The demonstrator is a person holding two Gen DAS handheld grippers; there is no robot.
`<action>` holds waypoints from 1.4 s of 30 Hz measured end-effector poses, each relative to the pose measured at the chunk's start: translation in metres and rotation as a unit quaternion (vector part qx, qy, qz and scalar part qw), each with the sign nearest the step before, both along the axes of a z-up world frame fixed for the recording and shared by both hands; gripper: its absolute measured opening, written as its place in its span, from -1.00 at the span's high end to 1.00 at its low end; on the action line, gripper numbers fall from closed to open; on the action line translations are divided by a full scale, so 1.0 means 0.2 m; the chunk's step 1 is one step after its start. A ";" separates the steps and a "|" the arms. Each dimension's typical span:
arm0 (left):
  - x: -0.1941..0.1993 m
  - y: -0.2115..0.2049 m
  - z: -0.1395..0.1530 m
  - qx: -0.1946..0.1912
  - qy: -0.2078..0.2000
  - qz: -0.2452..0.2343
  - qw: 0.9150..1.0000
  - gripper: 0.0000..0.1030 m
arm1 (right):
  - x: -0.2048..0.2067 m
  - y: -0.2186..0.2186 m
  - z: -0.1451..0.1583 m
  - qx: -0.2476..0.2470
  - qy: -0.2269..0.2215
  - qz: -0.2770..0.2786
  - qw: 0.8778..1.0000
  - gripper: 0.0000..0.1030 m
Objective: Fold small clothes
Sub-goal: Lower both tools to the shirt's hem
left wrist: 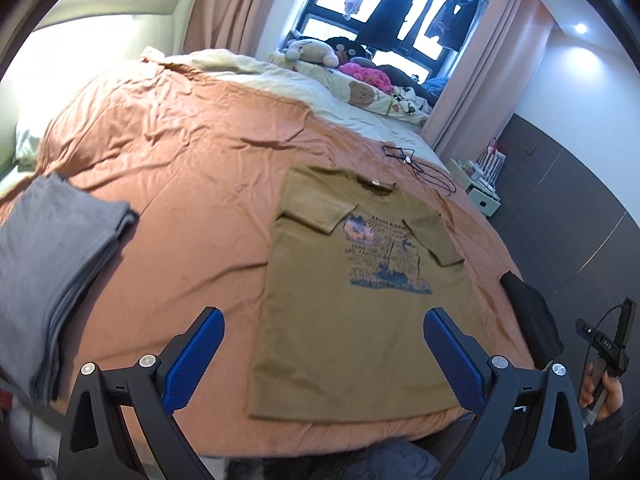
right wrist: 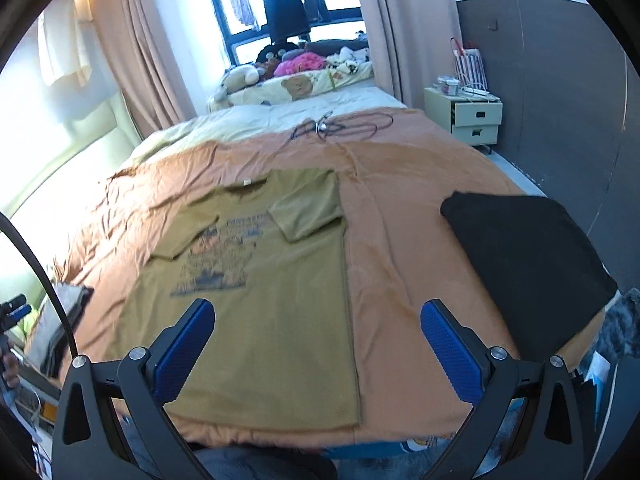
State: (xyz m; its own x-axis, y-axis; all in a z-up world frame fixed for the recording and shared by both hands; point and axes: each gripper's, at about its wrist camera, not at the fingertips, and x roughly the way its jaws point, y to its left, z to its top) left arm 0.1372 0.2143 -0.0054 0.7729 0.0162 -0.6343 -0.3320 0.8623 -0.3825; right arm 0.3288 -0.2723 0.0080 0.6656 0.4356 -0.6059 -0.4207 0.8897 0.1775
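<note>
- Left gripper (left wrist: 324, 354) and right gripper (right wrist: 318, 346) both hover spread wide, holding nothing, above the near hem.
- The olive T-shirt (left wrist: 360, 304) lies flat on the orange bedspread (left wrist: 180, 168), sleeves turned inward; body folds look undone.
- Grey folded stack (left wrist: 48, 280) suggests finished pieces.

Home bedroom. Bed (right wrist: 400, 184) with orange sheet fills the frame; soft toys (right wrist: 248, 76) piled at 12 o'clock under the window (right wrist: 340, 0), pink curtains (right wrist: 140, 60) either side, nightstand (right wrist: 468, 116) with drawers at 2 o'clock by the grey wall.
</note>
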 end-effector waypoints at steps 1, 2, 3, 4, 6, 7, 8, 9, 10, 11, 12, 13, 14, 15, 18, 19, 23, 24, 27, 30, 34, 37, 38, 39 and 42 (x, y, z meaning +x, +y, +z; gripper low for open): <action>-0.03 0.01 -0.03 -0.004 0.000 0.003 1.000 -0.95 | -0.01 -0.01 -0.03 0.004 0.007 -0.002 1.000 -1.00; -0.06 0.01 -0.05 -0.005 0.000 0.005 1.000 -0.95 | -0.03 -0.02 -0.05 0.010 0.012 -0.002 1.000 -1.00; -0.08 0.01 -0.07 -0.008 0.001 0.008 1.000 -0.95 | -0.02 -0.03 -0.06 0.014 0.016 -0.002 1.000 -1.00; -0.11 0.02 -0.10 -0.012 0.002 0.011 1.000 -0.95 | -0.03 -0.03 -0.09 0.013 0.022 -0.001 1.000 -1.00; -0.15 0.03 -0.15 -0.018 0.004 0.018 1.000 -0.93 | -0.04 -0.04 -0.10 0.004 0.030 -0.005 1.000 -1.00; -0.17 0.03 -0.17 -0.020 0.005 0.024 1.000 -0.91 | -0.05 -0.05 -0.12 -0.003 0.031 -0.011 0.999 -1.00; -0.20 0.03 -0.19 -0.023 0.006 0.028 0.999 -0.87 | -0.06 -0.06 -0.13 -0.008 0.034 -0.016 0.999 -1.00; -0.22 0.04 -0.21 -0.028 0.004 0.030 0.999 -0.86 | -0.07 -0.06 -0.14 -0.008 0.039 -0.016 0.999 -1.00; -0.24 0.04 -0.24 -0.030 0.005 0.032 0.999 -0.86 | -0.07 -0.08 -0.15 -0.001 0.050 -0.020 0.999 -1.00; -0.25 0.05 -0.26 -0.030 0.009 0.037 0.999 -0.83 | -0.07 -0.11 -0.16 0.008 0.059 -0.024 0.998 -1.00; -0.26 0.05 -0.29 -0.030 0.012 0.042 0.999 -0.77 | -0.07 -0.13 -0.17 0.015 0.064 -0.029 0.997 -1.00; -0.27 0.06 -0.31 -0.035 0.015 0.046 0.998 -0.74 | -0.08 -0.15 -0.17 0.017 0.067 -0.036 0.997 -1.00; -0.28 0.07 -0.34 -0.042 0.016 0.050 0.998 -0.69 | -0.09 -0.16 -0.17 0.017 0.069 -0.040 0.997 -1.00; -0.29 0.07 -0.37 -0.052 0.017 0.054 0.997 -0.63 | -0.10 -0.17 -0.18 0.018 0.068 -0.045 0.997 -1.00; -0.29 0.08 -0.44 -0.068 0.023 0.066 0.995 -0.50 | -0.13 -0.22 -0.21 0.039 0.067 -0.055 0.995 -1.00; -0.30 0.08 -0.46 -0.071 0.025 0.068 0.995 -0.48 | -0.14 -0.22 -0.24 0.042 0.072 -0.058 0.995 -1.00; -0.30 0.06 -0.55 -0.120 0.019 0.082 0.989 -0.39 | -0.17 -0.24 -0.33 0.048 0.088 -0.074 0.992 -1.00; -0.30 0.05 -0.57 -0.130 0.017 0.087 0.988 -0.39 | -0.18 -0.24 -0.34 0.047 0.090 -0.078 0.992 -1.00; -0.28 0.03 -0.64 -0.147 0.025 0.096 0.984 -0.37 | -0.16 -0.25 -0.40 0.066 0.100 -0.082 0.989 -1.00; -0.25 0.02 -0.72 -0.151 0.044 0.101 0.982 -0.34 | -0.15 -0.27 -0.47 0.085 0.111 -0.087 0.986 -1.00; -0.22 0.03 -0.81 -0.161 0.063 0.106 0.979 -0.31 | -0.11 -0.28 -0.56 0.107 0.128 -0.091 0.982 -1.00; -0.19 0.05 -0.87 -0.170 0.074 0.109 0.977 -0.25 | -0.07 -0.28 -0.61 0.115 0.143 -0.088 0.979 -0.95; -0.18 0.06 -0.89 -0.173 0.077 0.110 0.976 -0.19 | -0.05 -0.28 -0.62 0.117 0.147 -0.085 0.979 -0.89; -0.17 0.06 -0.91 -0.177 0.081 0.109 0.975 -0.14 | -0.04 -0.27 -0.63 0.119 0.151 -0.080 0.978 -0.83; -0.15 0.09 -0.96 -0.190 0.086 0.113 0.971 -0.08 | -0.01 -0.26 -0.66 0.126 0.160 -0.073 0.976 -0.68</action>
State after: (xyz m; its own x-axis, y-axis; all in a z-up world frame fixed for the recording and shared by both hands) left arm 0.1067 0.2323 -0.1972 0.6584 -0.0883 -0.7475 -0.5837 0.5671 -0.5811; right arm 0.3275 -0.3247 -0.1243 0.5258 0.5123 -0.6790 -0.1804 0.8473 0.4996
